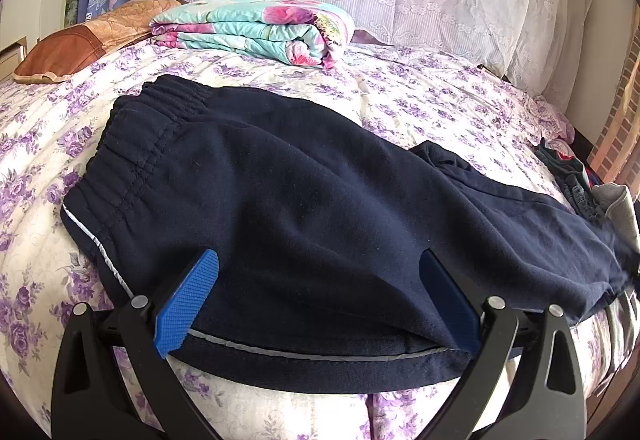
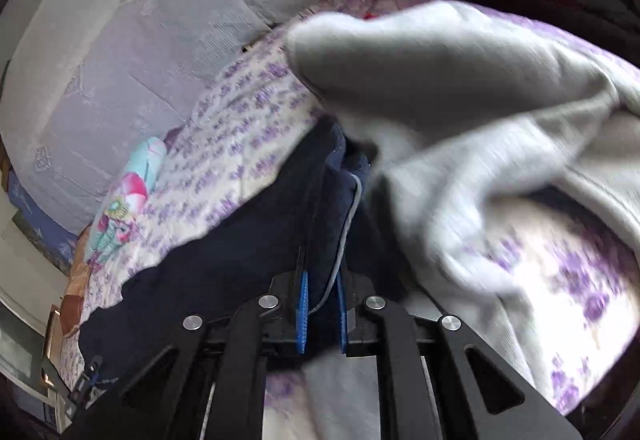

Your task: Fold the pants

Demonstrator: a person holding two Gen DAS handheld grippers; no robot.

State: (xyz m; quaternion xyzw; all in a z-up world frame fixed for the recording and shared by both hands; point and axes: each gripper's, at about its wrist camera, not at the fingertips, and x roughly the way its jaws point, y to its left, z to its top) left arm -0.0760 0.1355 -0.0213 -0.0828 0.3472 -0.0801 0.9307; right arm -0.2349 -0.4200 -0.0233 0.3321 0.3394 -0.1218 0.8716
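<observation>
Navy pants (image 1: 304, 208) lie flat across the bed (image 1: 420, 100), waistband toward 10 o'clock, with our left tongs (image 1: 316, 304) spread wide astride the near hem, pressing nothing. Our right tongs (image 2: 322, 304) are pinching the pants' piped edge, and a grey garment (image 2: 460, 112) crowds in at 1 o'clock. We judge the thin pinch may slip, or drag that grey cloth into the fold.
</observation>
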